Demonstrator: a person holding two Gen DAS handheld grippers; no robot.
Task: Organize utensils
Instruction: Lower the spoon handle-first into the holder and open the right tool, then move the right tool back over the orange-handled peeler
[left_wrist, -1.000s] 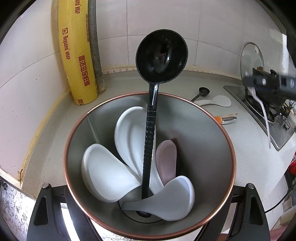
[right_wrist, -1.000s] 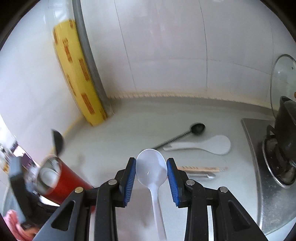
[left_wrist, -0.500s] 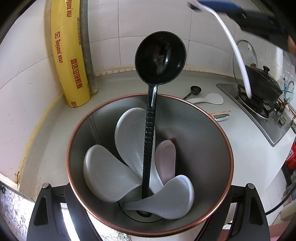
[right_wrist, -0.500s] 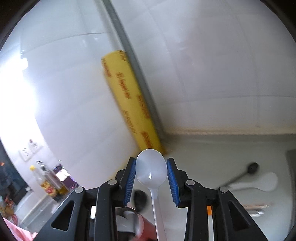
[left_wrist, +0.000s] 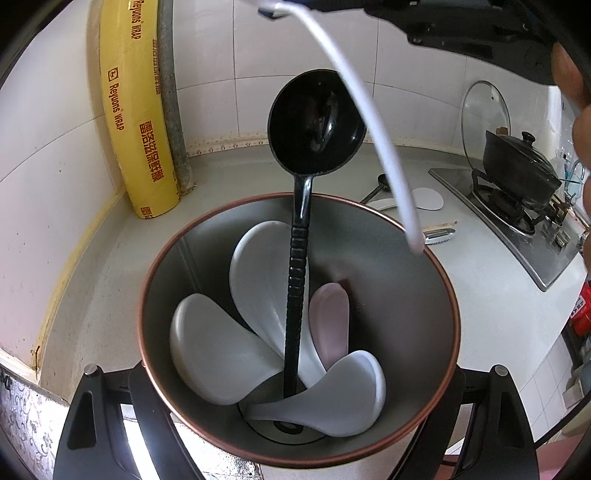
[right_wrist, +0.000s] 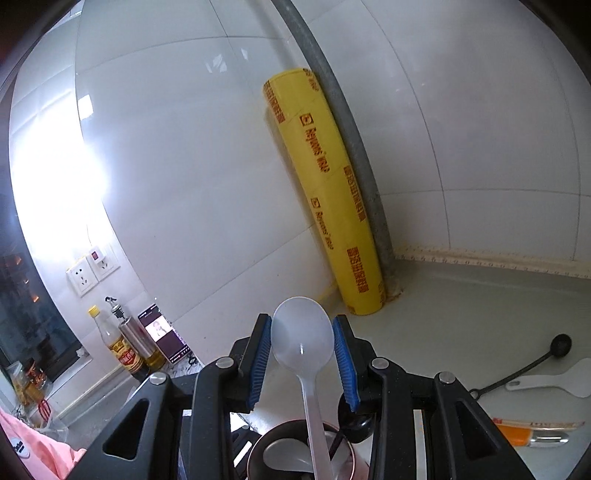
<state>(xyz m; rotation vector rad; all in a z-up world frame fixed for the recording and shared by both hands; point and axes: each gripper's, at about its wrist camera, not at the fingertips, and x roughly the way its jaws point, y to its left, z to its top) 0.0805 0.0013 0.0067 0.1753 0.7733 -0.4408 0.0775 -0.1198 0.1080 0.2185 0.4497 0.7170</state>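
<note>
Right wrist view shows the right claw (right_wrist: 303, 360) clamped by its blue pads on the bowl of a translucent white plastic spoon (right_wrist: 301, 338), low in the frame's centre, with the handle trailing down toward the cup (right_wrist: 280, 443) at the bottom edge. It looks light, thin and a little flexible, and glossy enough to slip; gripping the broad bowl edges gives the pads the most to bite on, though the long handle may swing. In the left wrist view the left claw (left_wrist: 295, 424) is closed around the copper-rimmed cup (left_wrist: 424, 314), which fills the lower frame and holds a black ladle (left_wrist: 316, 122) and several white spoons. The spoon's handle tip (left_wrist: 413, 236) hangs at the cup's upper right rim.
</note>
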